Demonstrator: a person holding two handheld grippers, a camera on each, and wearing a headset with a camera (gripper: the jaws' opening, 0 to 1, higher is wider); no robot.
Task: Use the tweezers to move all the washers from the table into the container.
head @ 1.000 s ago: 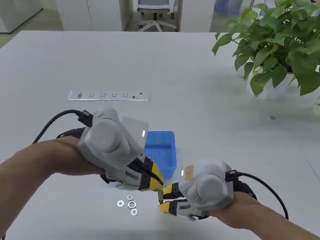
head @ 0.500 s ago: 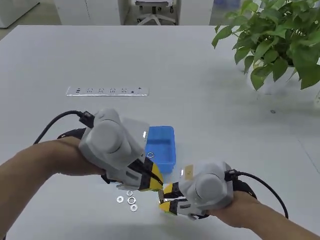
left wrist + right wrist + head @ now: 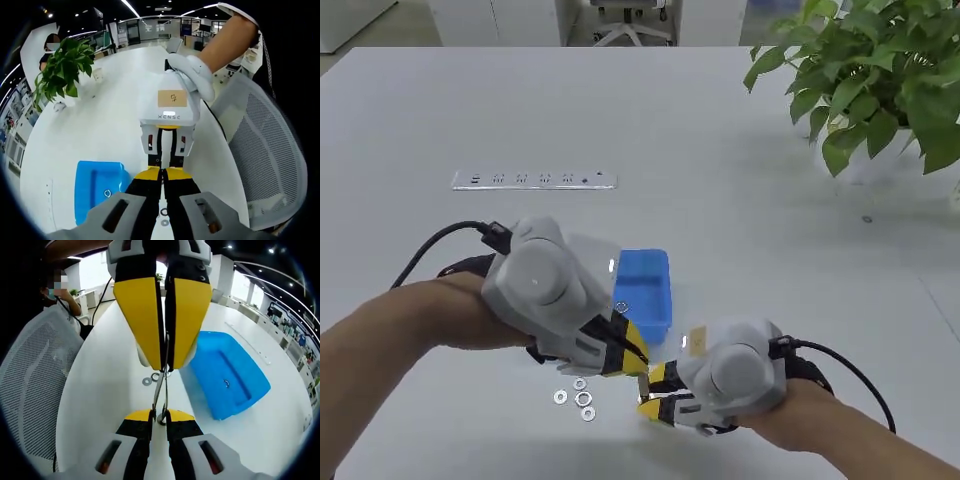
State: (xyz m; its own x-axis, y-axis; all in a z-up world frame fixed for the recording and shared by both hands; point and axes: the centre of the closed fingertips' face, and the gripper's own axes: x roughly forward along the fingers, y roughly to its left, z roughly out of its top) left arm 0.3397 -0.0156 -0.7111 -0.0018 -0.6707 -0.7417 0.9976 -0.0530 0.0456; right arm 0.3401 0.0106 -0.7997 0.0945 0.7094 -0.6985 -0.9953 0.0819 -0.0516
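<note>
Both grippers meet tip to tip over the near middle of the white surface [image 3: 740, 180]. In the right gripper view, the right gripper [image 3: 160, 416] has its jaws pressed together on the lower end of the thin metal tweezers [image 3: 161, 382]. The left gripper [image 3: 164, 365] comes in from the far side of that view, and its yellow jaws are closed onto the upper end of the same tool. In the left gripper view, the left gripper [image 3: 161, 172] shows its jaws squeezed to a thin slit, with the right gripper [image 3: 165, 160] facing it head on.

In the head view, the left gripper [image 3: 638, 362] sits just far-left of the right gripper [image 3: 645, 390], each held in a bare hand.

A small cluster of loose washers [image 3: 578, 396] lies on the surface just left of the jaw tips and near-left of the blue container [image 3: 645, 275]. The same washers [image 3: 151, 379] show just beside the tweezers in the right gripper view. The container, an open rectangular tray, stands just beyond the grippers, and one washer in it [image 3: 621, 308] rests on its floor; the right gripper view shows it [image 3: 226, 383] too.

Farther off on the left lies a white power strip [image 3: 535, 180]. A potted plant [image 3: 880, 70] stands at the far right.
</note>
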